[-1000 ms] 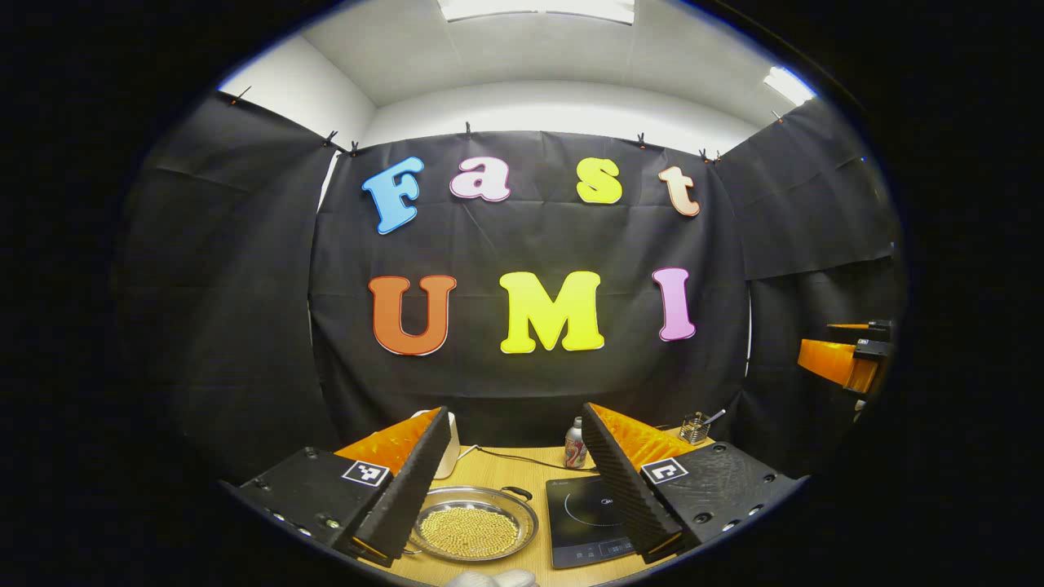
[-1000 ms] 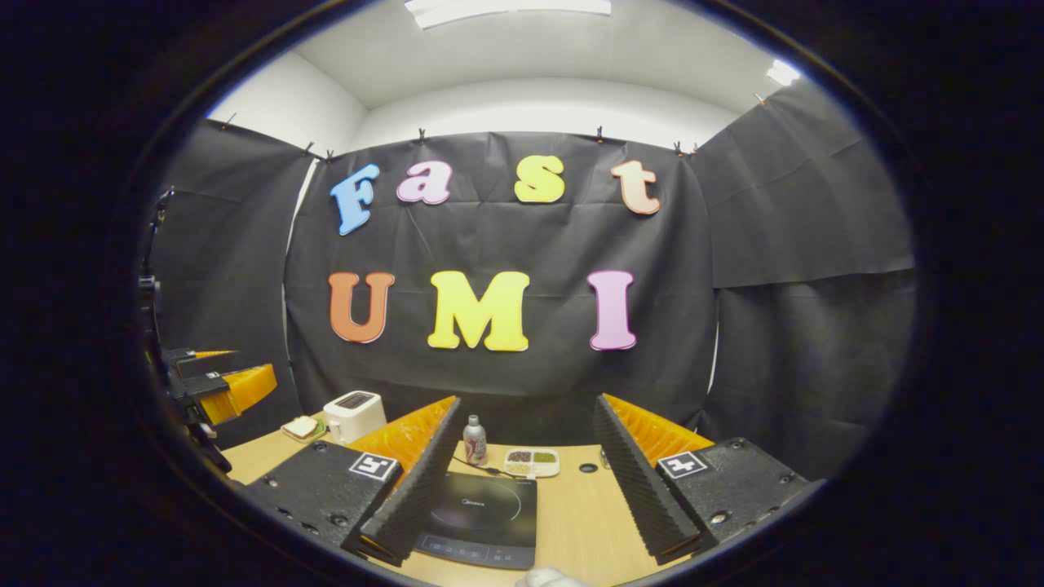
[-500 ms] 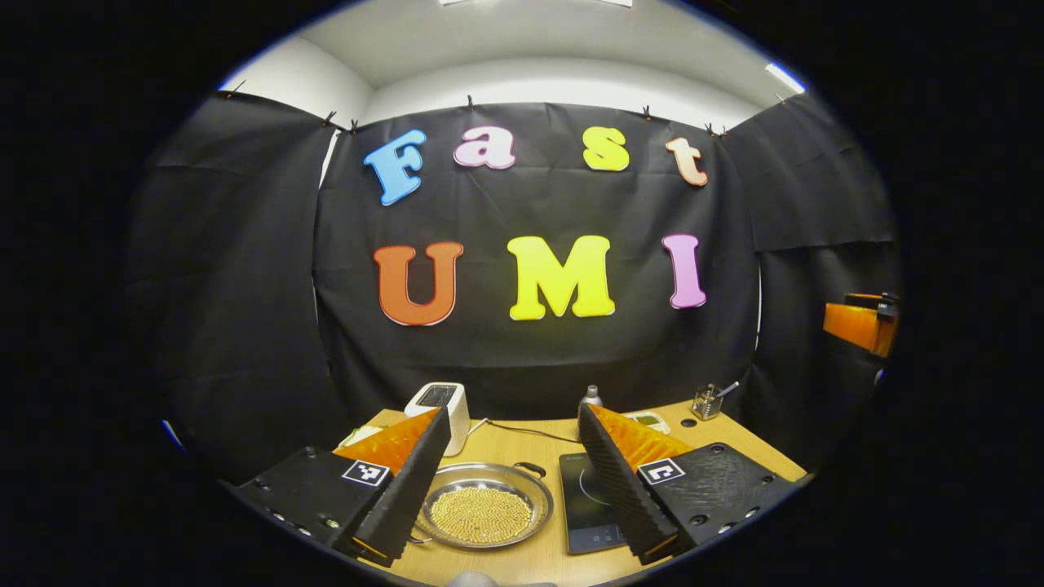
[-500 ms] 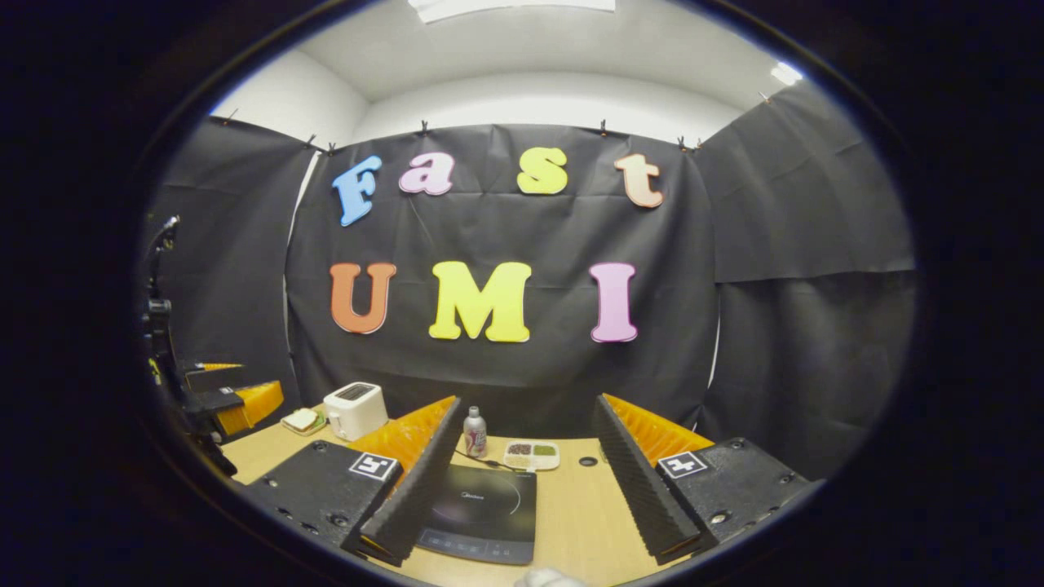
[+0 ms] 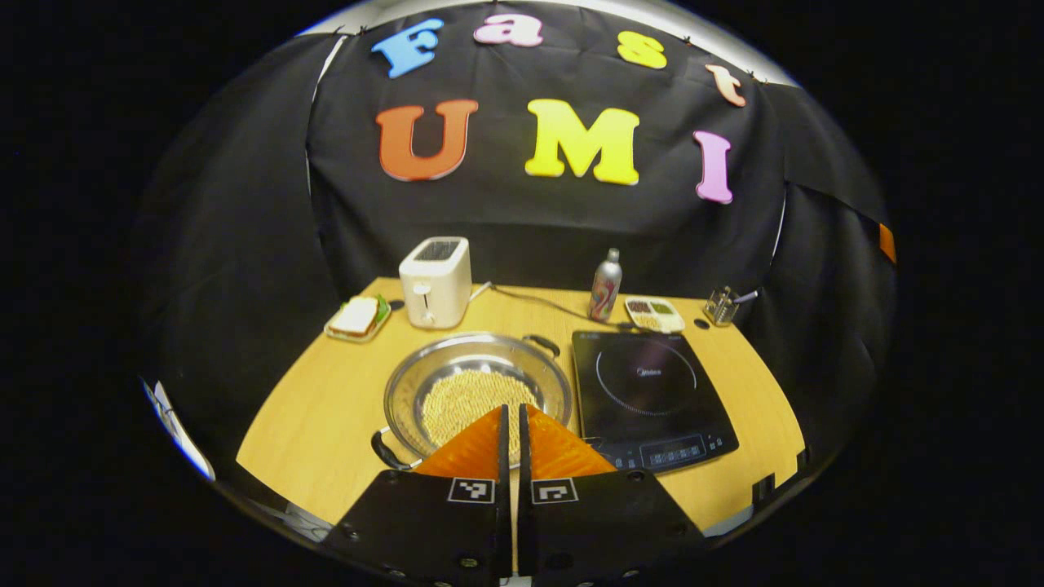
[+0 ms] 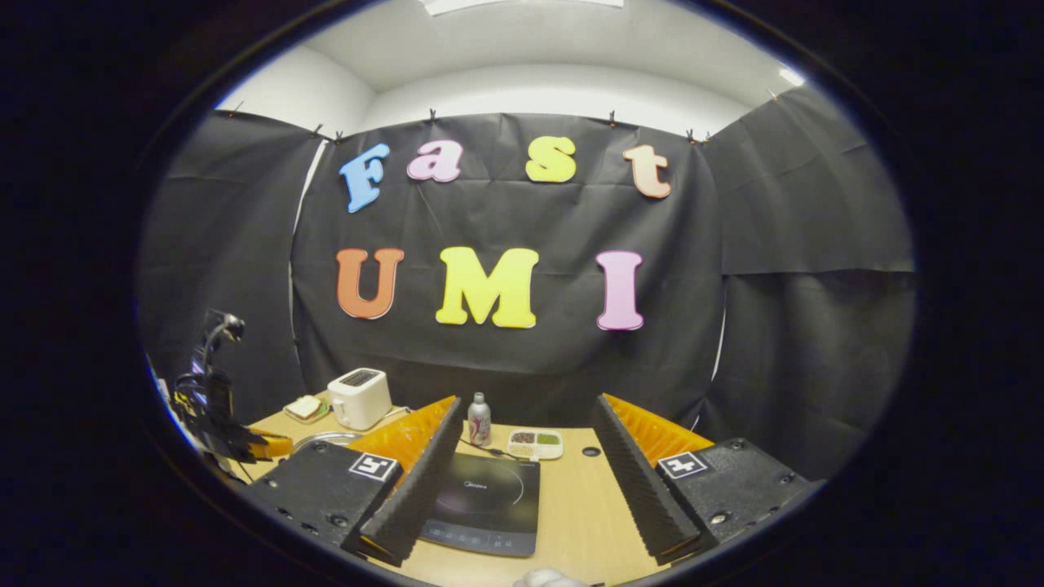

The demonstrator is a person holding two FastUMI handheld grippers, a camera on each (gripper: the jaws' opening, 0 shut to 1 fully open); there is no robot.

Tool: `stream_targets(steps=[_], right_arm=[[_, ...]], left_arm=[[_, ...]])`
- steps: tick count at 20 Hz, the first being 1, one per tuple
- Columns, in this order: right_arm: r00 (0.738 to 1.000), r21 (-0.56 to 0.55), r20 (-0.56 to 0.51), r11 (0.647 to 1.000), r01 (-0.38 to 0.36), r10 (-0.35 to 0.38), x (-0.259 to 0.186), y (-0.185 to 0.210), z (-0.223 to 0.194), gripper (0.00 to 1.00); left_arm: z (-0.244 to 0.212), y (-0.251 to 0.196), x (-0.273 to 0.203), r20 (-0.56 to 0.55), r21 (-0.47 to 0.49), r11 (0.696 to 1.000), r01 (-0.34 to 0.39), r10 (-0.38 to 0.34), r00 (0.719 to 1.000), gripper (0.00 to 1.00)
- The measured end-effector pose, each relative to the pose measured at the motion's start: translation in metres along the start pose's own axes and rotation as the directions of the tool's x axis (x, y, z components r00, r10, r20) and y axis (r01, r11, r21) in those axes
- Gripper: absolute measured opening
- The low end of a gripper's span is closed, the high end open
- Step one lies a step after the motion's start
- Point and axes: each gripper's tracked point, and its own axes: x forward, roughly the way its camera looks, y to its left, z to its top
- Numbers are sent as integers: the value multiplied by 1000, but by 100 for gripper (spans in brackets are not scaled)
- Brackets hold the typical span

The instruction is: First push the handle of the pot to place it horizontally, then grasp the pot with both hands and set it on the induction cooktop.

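Pot (image 5: 477, 390) sits on desk (image 5: 326, 408) just left of induction cooktop (image 5: 648, 395), handles lying diagonal. My left hand-held gripper (image 5: 512, 420) is pinched closed, empty, above pot's near rim. My right hand-held gripper (image 6: 522, 473) gapes wide, empty, over cooktop.

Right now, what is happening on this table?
A person holds a gripper in each hand over a wooden table. The left gripper, its fingers closed together, points down at the near rim of the pot, which holds small yellow grains and sits beside the cooktop, not on it. The pot's two handles lie on a diagonal. The right gripper is open above the cooktop and holds nothing.
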Motion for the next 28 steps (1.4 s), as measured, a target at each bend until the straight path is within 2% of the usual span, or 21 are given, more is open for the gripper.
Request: stream_targets(steps=[5,10,11,12,13,21,22,23,24,25,26,27,28], right_arm=[[1000,24,-16,1000,7,-6,3,-2,-7,96],[999,48,-46,999,24,-22,5,-6,-17,96],[998,53,-51,998,28,-25,6,-9,-21,96],[998,57,-54,998,35,-32,7,-11,-22,96],[997,60,-61,997,44,-41,7,-13,-24,96],[995,54,-80,996,65,-61,5,-16,-34,96],[995,55,-79,996,70,-66,5,-18,-33,97],[994,57,-81,996,75,-70,5,-21,-35,100],[994,61,-85,995,79,-74,5,-22,-37,96],[993,63,-89,995,82,-76,5,-23,-38,96],[992,66,-96,994,85,-78,6,-24,-40,96],[992,70,-102,994,87,-79,7,-25,-42,100],[991,76,-109,993,87,-78,7,-25,-43,96]], left_arm=[[-71,22,25,-195,4,1000,-4,4,981,0],[-105,44,44,-304,-26,999,-33,23,952,0],[-106,48,49,-310,-17,999,-40,33,950,0],[-110,54,54,-324,1,999,-48,45,945,9],[-111,58,56,-331,12,999,-51,52,942,0],[-124,87,80,-406,34,995,-94,100,909,0],[-125,90,82,-413,36,994,-102,108,904,9],[-125,95,84,-414,42,993,-110,117,903,9],[-125,101,85,-416,47,992,-121,130,900,0],[-125,104,86,-416,47,990,-130,137,899,8],[-127,105,86,-422,39,990,-132,136,896,9],[-129,106,87,-426,35,990,-134,136,894,0],[-130,109,87,-425,42,989,-138,143,894,0]])
